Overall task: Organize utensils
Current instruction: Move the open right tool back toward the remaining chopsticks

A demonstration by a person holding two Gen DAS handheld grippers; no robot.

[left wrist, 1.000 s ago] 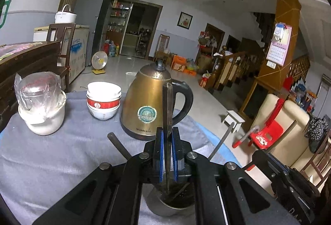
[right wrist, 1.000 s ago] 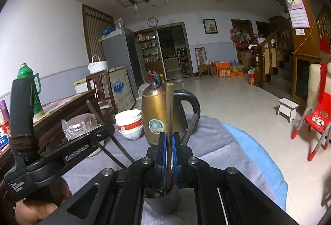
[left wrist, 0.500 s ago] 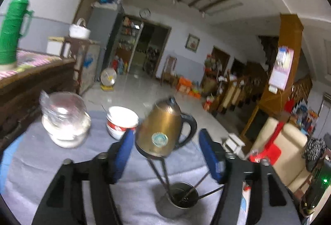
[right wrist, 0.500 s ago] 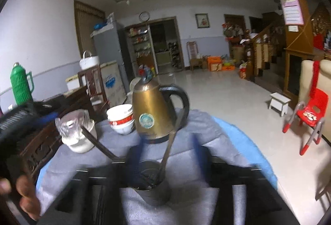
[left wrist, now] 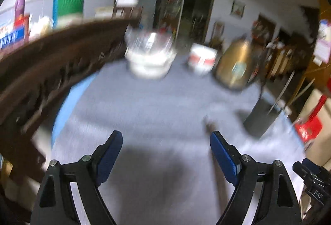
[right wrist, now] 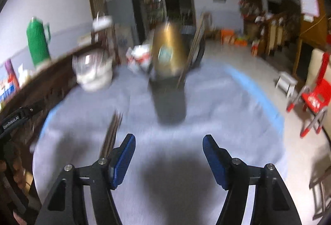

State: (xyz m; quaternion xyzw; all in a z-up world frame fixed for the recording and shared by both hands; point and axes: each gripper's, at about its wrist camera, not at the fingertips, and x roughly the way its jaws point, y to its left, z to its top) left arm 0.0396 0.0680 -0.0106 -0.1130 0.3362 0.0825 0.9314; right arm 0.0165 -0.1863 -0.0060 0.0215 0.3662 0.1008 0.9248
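left gripper (left wrist: 165, 154) jaws wide apart, empty | right gripper (right wrist: 169, 155) likewise, "GenRobot.AI" on rig | dark utensil cup (right wrist: 168, 98) mid-table, upright, chopsticks (right wrist: 194, 50) inside, before gold kettle (right wrist: 167, 51) | loose chopsticks (right wrist: 111, 134) on grey cloth (right wrist: 217, 113).

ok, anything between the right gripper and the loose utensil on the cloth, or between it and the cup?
Nothing visible. The utensil lies just left of the open right gripper, and only bare cloth separates it from the cup. The kettle stands behind it.

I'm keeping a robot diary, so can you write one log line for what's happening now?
left tongs: open, empty | right tongs: open, empty | holder cup: upright on grey cloth, utensils inside | loose chopsticks: on cloth
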